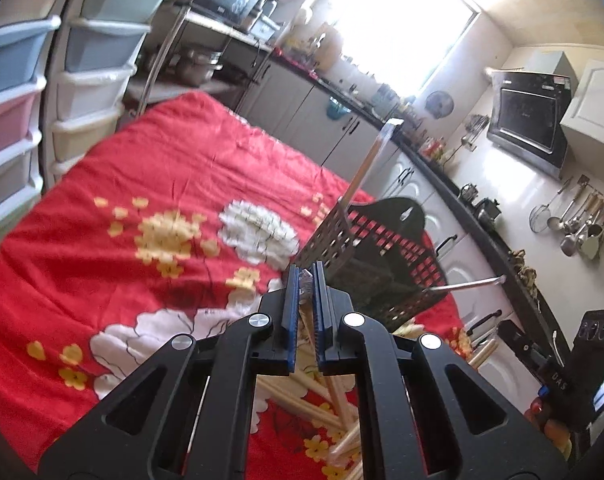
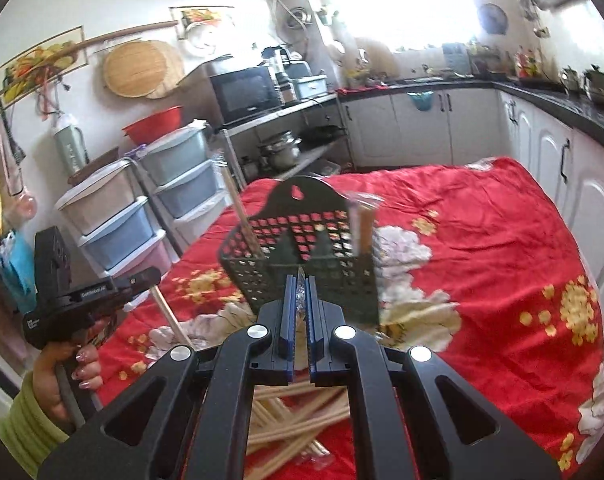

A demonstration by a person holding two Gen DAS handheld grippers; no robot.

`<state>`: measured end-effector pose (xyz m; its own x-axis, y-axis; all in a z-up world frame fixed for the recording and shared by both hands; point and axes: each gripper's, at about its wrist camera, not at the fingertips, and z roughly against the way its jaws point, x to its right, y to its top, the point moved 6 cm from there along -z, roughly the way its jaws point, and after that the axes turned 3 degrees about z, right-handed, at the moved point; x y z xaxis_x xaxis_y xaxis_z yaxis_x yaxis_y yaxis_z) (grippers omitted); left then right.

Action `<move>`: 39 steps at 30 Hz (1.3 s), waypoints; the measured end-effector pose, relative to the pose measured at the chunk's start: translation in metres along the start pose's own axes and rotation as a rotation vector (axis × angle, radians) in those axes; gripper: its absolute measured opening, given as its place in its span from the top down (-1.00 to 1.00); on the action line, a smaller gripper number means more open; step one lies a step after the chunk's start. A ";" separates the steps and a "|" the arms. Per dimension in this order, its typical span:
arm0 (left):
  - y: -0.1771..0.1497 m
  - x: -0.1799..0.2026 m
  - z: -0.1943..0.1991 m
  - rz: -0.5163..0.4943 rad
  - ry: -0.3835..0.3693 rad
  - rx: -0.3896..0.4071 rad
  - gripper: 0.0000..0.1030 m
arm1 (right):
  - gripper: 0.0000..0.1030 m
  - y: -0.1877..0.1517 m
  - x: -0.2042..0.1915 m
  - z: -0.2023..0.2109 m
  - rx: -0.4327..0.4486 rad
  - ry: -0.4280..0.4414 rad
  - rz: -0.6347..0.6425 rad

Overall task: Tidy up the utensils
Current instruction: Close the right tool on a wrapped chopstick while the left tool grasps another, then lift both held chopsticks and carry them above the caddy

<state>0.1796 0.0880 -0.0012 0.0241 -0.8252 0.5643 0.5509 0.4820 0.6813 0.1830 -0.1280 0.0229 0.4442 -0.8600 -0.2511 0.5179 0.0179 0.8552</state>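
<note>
Nearest in both wrist views, a loose pile of chopsticks (image 1: 302, 396) is lying on the red flowered cloth (image 1: 102, 208) beneath the grippers.

The left gripper (image 1: 305, 280) is showing its blue pads nearly together, clenched on a thin wrapped piece glinting between the tips; what it is cannot be told. The right gripper (image 2: 301, 280) is sitting the same way, pinching a thin clear-wrapped sliver between its pads.

Just past both, the black perforated basket (image 1: 366, 256) is standing on the cloth with wrapped chopsticks sticking up out of it.

Only the right view is catching the left gripper from outside, low at the left, with a hand (image 2: 68, 368) in a green sleeve (image 2: 26, 432) gripping its handle and a chopstick (image 2: 170, 316) slanting down from its front. It is also showing the wooden boards (image 2: 142, 68) hanging on the wall.

Only the left view is showing the ladles (image 1: 582, 224) hanging far right.

Beyond, drawer towers (image 2: 114, 220), a microwave (image 2: 246, 92) and the bright window (image 1: 398, 20) are filling the back.
</note>
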 end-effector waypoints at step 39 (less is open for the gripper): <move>0.052 0.128 0.034 -0.229 -0.210 0.122 0.94 | 0.93 0.080 -0.059 0.034 0.166 0.078 0.144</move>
<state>0.1833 0.0173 0.1223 -0.2683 -0.8437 0.4650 0.4177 0.3331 0.8453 0.1732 -0.0937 0.1211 0.5634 -0.8124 -0.1502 0.3207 0.0474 0.9460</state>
